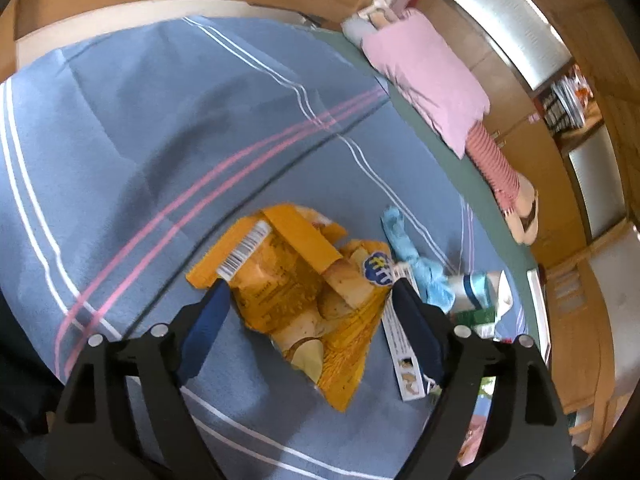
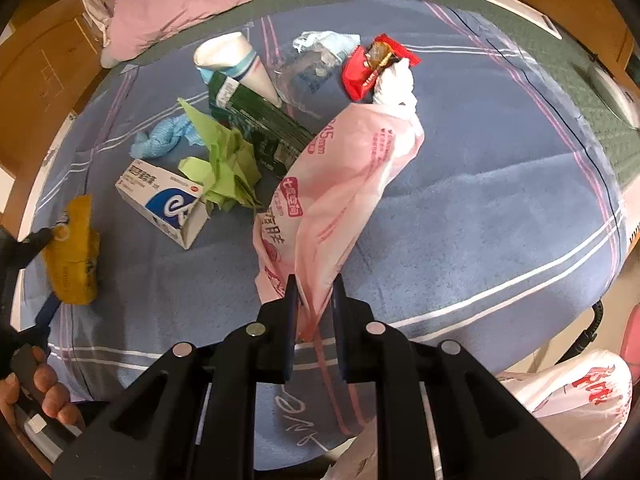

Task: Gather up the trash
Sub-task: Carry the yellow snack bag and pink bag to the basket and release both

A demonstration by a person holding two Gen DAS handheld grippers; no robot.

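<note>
My left gripper (image 1: 310, 284) is open, its fingers on either side of a crumpled yellow snack bag (image 1: 304, 292) on the blue blanket; the bag also shows at the left of the right wrist view (image 2: 74, 252). My right gripper (image 2: 314, 284) is shut on the edge of a pink plastic bag (image 2: 336, 176) stretched across the blanket. A heap of trash lies beyond: a white-and-blue box (image 2: 164, 200), green crumpled paper (image 2: 224, 160), a dark green carton (image 2: 256, 124), a paper cup (image 2: 236, 64), blue tissue (image 2: 160, 140), a red wrapper (image 2: 372, 64).
The blue striped blanket (image 2: 480, 200) covers a bed with a green sheet (image 2: 580, 92). A pink pillow (image 2: 176, 4) and a doll with striped legs (image 1: 492, 160) lie at the head. Wooden furniture (image 1: 560, 200) stands alongside. Another printed plastic bag (image 2: 572, 388) hangs at lower right.
</note>
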